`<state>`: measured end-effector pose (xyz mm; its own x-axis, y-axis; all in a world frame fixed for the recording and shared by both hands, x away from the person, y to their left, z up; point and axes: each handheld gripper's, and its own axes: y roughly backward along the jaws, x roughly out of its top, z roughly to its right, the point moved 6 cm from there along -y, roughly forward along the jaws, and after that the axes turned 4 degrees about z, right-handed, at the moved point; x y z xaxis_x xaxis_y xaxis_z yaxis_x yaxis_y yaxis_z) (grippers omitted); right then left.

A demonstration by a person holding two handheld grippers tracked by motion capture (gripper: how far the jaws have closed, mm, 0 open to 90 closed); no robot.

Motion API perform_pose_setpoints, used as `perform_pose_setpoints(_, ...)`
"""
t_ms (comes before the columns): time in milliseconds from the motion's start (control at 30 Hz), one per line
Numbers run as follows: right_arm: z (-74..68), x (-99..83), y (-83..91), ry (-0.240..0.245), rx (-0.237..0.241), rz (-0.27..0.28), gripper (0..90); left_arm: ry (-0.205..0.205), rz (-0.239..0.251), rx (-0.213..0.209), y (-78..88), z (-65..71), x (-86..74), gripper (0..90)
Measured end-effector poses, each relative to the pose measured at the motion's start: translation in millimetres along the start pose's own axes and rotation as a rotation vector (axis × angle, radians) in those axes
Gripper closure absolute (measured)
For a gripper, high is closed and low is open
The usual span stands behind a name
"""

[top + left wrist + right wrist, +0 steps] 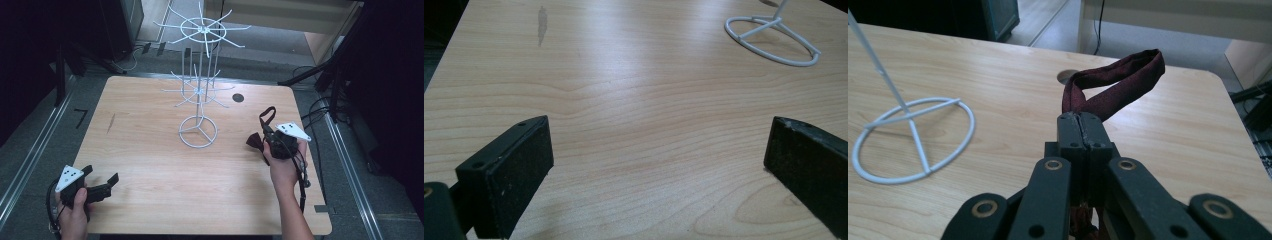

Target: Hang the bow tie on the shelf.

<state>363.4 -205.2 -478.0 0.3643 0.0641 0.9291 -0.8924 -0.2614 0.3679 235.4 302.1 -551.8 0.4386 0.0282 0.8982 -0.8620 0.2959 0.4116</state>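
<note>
My right gripper (pixel 1082 122) is clamped tight on the dark red strap (pixel 1120 77), loop lifted clear of the table (pixel 150 150). Left gripper (pixel 102 185) idles wide open, empty. Transport step; next I guess: carry the loop onto a rack (pixel 200 75) prong.

The rack (pixel 199 90) stood on the tabletop (pixel 150 165) behind its middle. The right gripper (pixel 267 131) was at the right, above the tabletop, with a strap (pixel 1118 82) between its fingers. The left gripper (pixel 102 177) was at the near left corner, well apart from both.
</note>
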Motion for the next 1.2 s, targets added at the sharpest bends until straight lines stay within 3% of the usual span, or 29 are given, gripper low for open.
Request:
perform_pose_setpoints(500,-36.0,25.2,6.5,0.025,0.072,0.064,90.0,0.001,0.003,-0.001,0.0,0.0,0.1,0.1)
perform_pose_setpoints(1200,-81.5,39.4,22.4,0.072,0.170,0.109,90.0,-0.002,-0.002,0.000,0.0,-0.3,0.0,0.1)
